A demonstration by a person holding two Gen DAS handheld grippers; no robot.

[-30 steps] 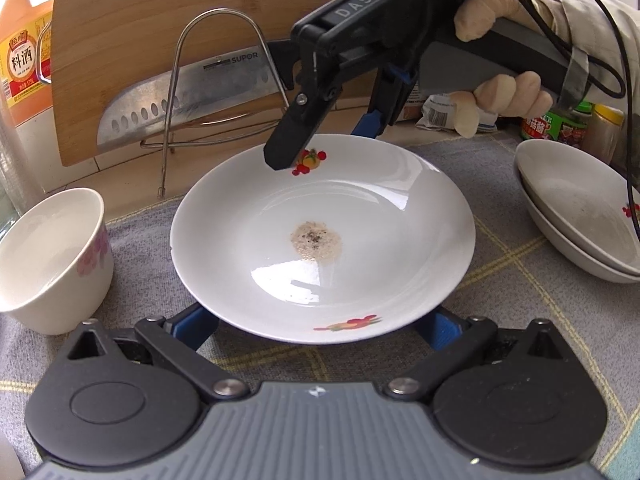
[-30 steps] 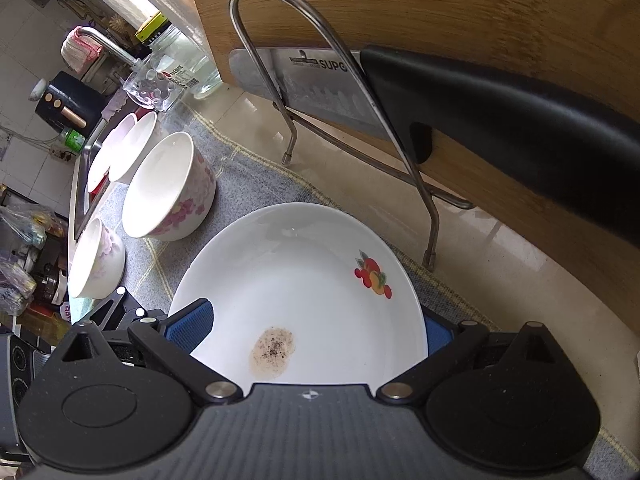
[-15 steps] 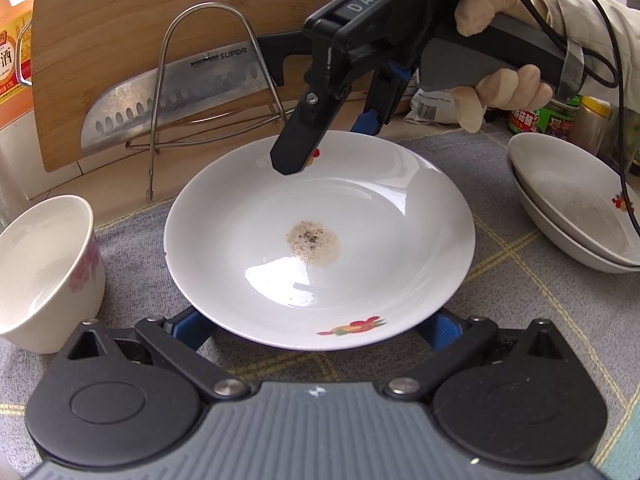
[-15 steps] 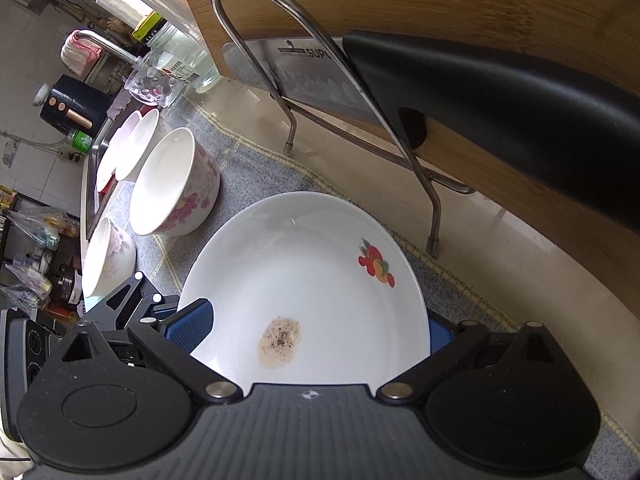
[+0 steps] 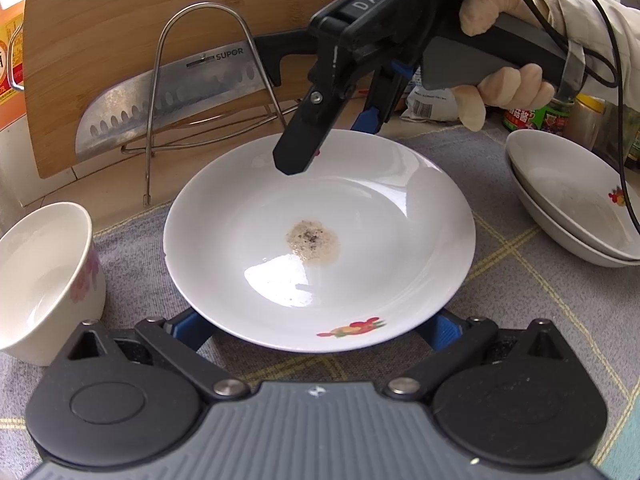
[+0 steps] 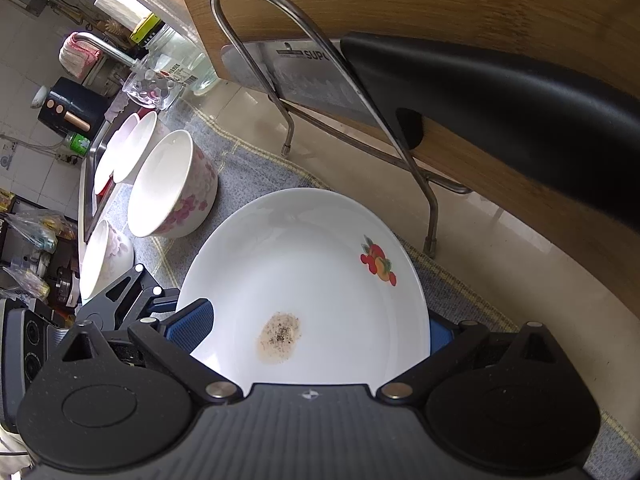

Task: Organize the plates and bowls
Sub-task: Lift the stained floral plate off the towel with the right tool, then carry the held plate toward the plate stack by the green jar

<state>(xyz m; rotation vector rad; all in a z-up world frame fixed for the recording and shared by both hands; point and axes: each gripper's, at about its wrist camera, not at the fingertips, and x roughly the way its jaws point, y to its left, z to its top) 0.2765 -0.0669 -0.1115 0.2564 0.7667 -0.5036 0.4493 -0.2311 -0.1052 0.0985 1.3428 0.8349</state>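
We list one white plate [image 5: 320,240], fruit prints at two places on its rim and a brownish speckled stain [image 5: 312,240] at its centre, lying on the grey checked cloth [image 5: 520,280] over the table.

Left gripper [image 5: 316,328]: we see its blue-padded fingers [image 5: 192,326] spread wide either side of the plate's near rim. The rim covers their tips, so we cannot tell whether they touch it; they hold nothing that we can see.

Right gripper [image 6: 316,332]: held in a gloved hand [image 5: 504,80], it reaches in from the far side with one finger above the plate's far rim and the other beyond it. In its own view the fingers [image 6: 190,324] stand wide, one at each edge of the plate, and grip nothing.

Also noted:
- a floral bowl [image 5: 44,276] to the left of the plate, apart from it;
- two stacked plates [image 5: 572,200] to the right, well apart from it;
- two more bowls [image 6: 124,152] and a further floral bowl [image 6: 104,256] beyond;
- a wire rack [image 5: 200,80] carrying a cleaver [image 5: 168,100], with a wooden cutting board [image 5: 160,20] behind;
- jars [image 5: 560,116] at the far right.
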